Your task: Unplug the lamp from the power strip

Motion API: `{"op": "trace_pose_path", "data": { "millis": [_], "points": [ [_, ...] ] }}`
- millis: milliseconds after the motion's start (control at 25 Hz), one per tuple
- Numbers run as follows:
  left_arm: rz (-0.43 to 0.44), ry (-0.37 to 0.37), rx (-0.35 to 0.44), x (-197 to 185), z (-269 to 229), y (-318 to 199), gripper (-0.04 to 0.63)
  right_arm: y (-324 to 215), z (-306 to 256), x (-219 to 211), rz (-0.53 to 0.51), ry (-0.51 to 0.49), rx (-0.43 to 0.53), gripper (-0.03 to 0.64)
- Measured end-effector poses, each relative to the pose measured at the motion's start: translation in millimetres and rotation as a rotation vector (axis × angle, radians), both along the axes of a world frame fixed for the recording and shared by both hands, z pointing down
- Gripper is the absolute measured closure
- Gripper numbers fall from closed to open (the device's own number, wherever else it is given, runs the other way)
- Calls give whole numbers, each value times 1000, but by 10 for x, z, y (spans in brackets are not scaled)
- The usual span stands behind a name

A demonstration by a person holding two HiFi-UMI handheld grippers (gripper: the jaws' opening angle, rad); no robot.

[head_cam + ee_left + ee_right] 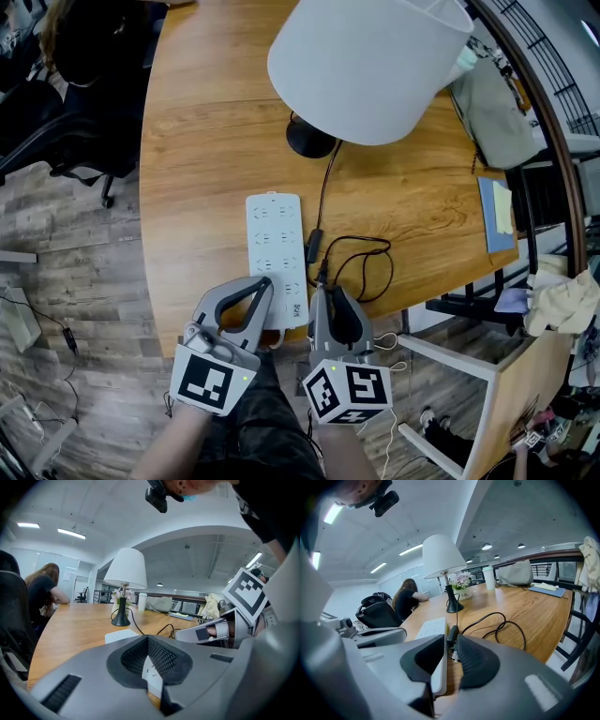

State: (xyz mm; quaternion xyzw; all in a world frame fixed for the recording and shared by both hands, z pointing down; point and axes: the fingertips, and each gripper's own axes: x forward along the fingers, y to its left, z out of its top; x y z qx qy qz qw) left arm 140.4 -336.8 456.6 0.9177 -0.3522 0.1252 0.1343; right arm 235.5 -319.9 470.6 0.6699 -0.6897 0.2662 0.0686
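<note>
1. While the lamp's cord (366, 272) reaches a black block (314, 246) lying just beside the right long edge of the white power strip (274, 234) — the plug, by my reading, though no view shows for certain whether it is seated — the unplugging looks not yet done.
2. Slack cord coils on the wooden table (206, 131) to the right of the strip. The lamp (370, 56) stands well beyond, so a pull here should not tug it.
3. The right gripper (451, 639) points along the strip's right edge with its jaws parted and empty. The black block is just ahead of the gap — lined up, I judge, to close on it.
4. The left gripper (147, 639) has its fingertips together on nothing. It lies over the strip's near end, probably to pin it down, but I cannot confirm contact.
</note>
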Motion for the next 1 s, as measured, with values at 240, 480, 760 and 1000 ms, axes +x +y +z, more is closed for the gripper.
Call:
{"op": "trace_pose_path", "data": {
  "millis": [240, 480, 760, 1000],
  "points": [
    [-6, 8, 2, -20, -29, 7, 600, -10, -100, -97, -32, -16, 50, 534],
    [-29, 25, 11, -102, -108, -4, 598, 3, -280, -175, -70, -1, 133, 559],
    [-54, 45, 29, -208, -274, 35, 598, 57, -458, -205, -87, 23, 171, 607],
    [-68, 66, 59, -304, -460, 60, 598, 105, -673, -278, -125, 62, 209, 609]
  ]
}}
